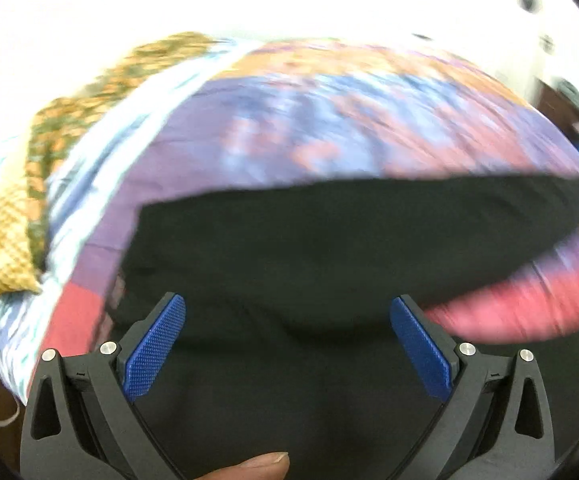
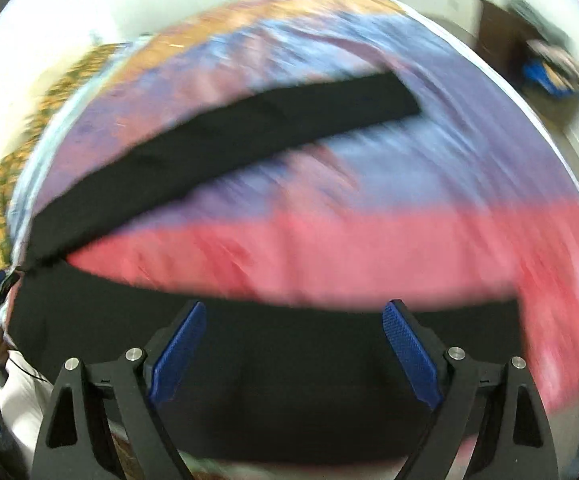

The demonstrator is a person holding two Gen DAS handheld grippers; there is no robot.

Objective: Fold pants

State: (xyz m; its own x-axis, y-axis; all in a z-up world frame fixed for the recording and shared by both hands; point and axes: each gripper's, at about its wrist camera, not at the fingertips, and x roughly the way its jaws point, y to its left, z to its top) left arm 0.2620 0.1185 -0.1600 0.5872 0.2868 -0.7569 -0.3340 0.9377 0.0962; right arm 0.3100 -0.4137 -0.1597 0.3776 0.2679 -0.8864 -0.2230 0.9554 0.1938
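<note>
The black pants (image 2: 217,148) lie spread on the bed's multicoloured bedspread (image 2: 369,240), one leg stretching far toward the bed's edge. Both the left gripper (image 1: 287,344) and right gripper (image 2: 293,348) hover jaws spread wide over the near fabric, pinching nothing; pink cover lies bare between the legs.

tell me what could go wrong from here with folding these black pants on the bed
Both the left gripper and right gripper are open over the black pants, so a close might pinch only one layer or catch the patterned bedspread beneath. One leg angles away from the other, so the fold could come out crooked.
</note>
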